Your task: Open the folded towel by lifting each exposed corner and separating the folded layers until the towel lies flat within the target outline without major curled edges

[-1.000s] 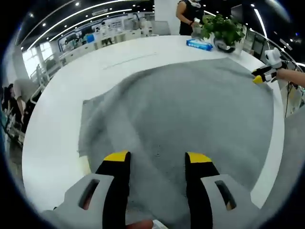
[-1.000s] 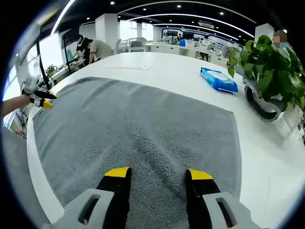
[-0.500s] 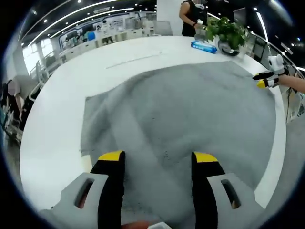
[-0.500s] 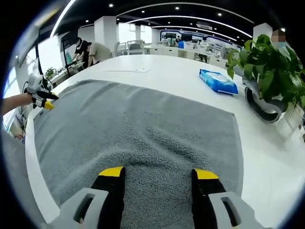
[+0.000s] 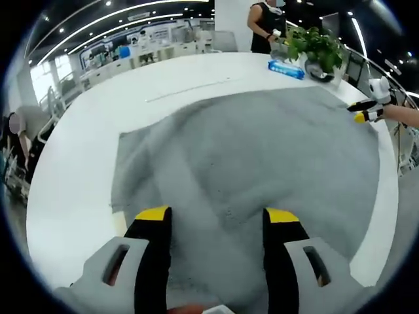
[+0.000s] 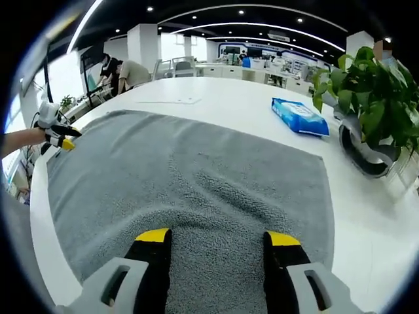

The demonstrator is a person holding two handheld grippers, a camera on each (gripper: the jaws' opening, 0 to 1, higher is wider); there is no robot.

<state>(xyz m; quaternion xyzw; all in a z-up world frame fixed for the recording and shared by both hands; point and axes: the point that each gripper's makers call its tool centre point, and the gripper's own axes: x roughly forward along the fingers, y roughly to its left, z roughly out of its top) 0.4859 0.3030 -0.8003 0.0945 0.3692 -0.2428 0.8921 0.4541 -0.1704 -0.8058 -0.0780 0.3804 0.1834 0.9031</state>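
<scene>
The white counter point(image 6: 249, 98) carries the grey towel point(image 6: 196, 190), spread wide across its near half with soft ridges through the middle. The left tongs point(image 5: 217, 219) and right tongs point(image 6: 218, 237) gape over opposite near edges, gripping nothing. Pull corners outward evenly, low, to smooth the ridges.

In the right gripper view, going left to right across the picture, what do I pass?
Left tool at the towel's far corner → grey towel → blue packet → potted plant.
</scene>
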